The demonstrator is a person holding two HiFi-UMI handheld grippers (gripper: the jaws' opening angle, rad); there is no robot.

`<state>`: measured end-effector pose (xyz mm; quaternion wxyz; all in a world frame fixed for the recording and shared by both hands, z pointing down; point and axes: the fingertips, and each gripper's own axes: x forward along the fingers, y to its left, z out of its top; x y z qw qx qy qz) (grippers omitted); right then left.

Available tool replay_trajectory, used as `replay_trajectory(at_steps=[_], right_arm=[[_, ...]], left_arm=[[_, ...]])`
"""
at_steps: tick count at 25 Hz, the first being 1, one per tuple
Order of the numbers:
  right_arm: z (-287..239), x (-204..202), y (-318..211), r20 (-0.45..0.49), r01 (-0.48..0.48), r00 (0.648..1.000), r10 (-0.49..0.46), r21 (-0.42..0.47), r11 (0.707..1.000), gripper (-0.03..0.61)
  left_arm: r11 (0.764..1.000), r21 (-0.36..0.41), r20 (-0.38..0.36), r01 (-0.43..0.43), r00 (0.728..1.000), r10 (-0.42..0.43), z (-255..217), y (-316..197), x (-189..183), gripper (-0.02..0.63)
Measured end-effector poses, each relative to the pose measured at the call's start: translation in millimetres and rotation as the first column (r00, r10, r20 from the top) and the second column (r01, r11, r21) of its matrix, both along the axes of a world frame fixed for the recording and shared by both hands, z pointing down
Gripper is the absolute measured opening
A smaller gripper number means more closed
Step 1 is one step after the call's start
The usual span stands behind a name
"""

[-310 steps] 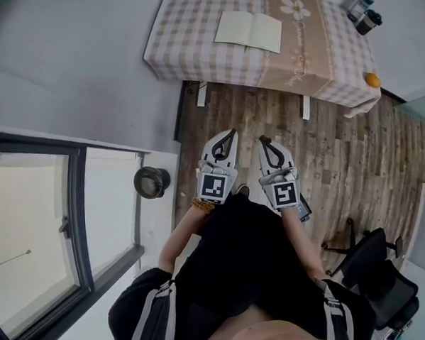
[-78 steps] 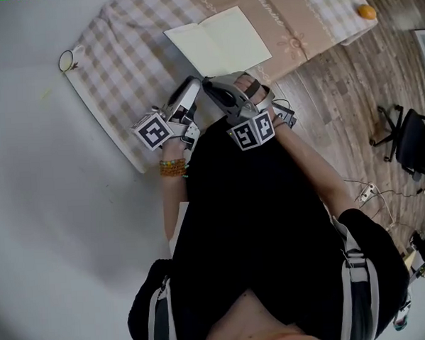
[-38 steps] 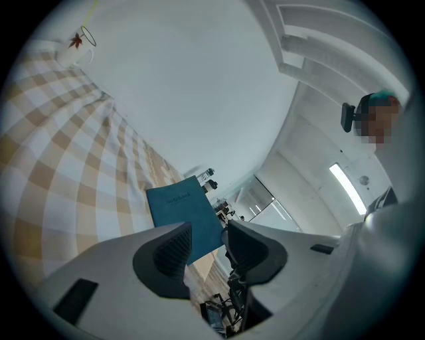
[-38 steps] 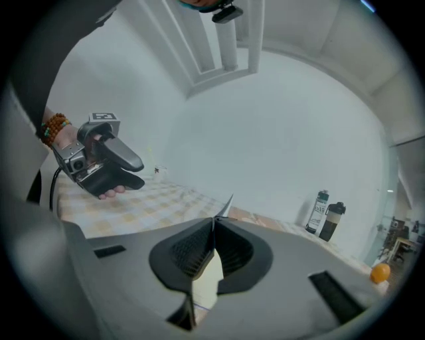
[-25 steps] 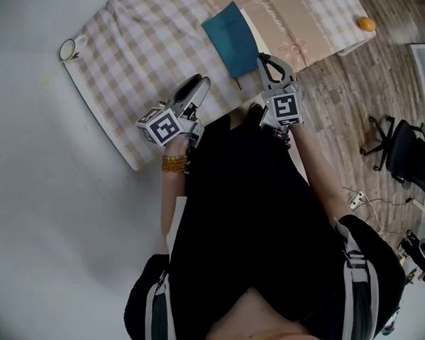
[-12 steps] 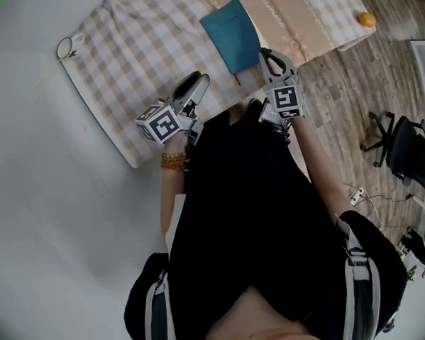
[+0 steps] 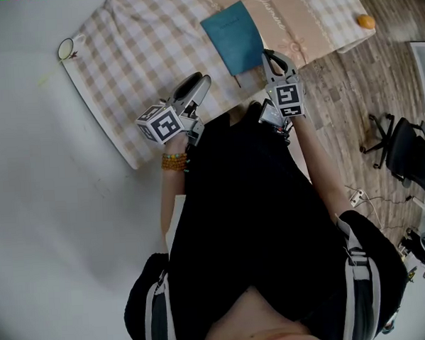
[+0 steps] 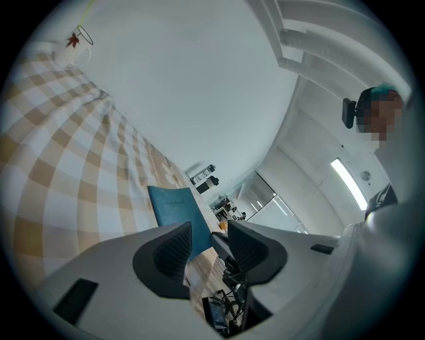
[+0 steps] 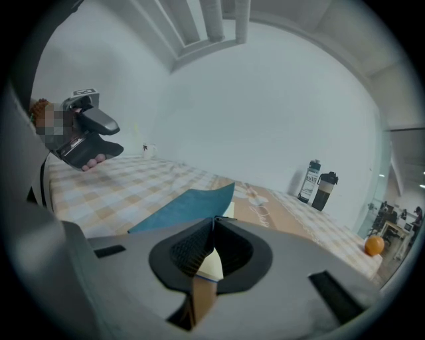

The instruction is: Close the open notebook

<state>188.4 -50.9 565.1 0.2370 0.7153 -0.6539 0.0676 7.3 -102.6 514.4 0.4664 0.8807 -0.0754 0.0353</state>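
Head view, near first: left gray gripper, spread wide, holding nothing. Right gray gripper pressed together, empty, tip just beside the blue paper notebook. Farther on, lies closed, cover up, on the beige checked tablecloth. Looks done; only pulling away left. Differs from three seconds back: open then, cream pages showing.
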Motion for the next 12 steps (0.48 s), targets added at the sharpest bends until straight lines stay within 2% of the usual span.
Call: replay_trajectory(at_steps=[12], right_arm=[[24.5, 18.9, 2.5, 0.040, -0.051, 0.998, 0.054, -0.074, 0.996, 0.018]], left_arm=[[1.000, -0.001, 0.012, 0.011, 1.000, -0.011, 4.6, -1.6, -7.5, 0.169]])
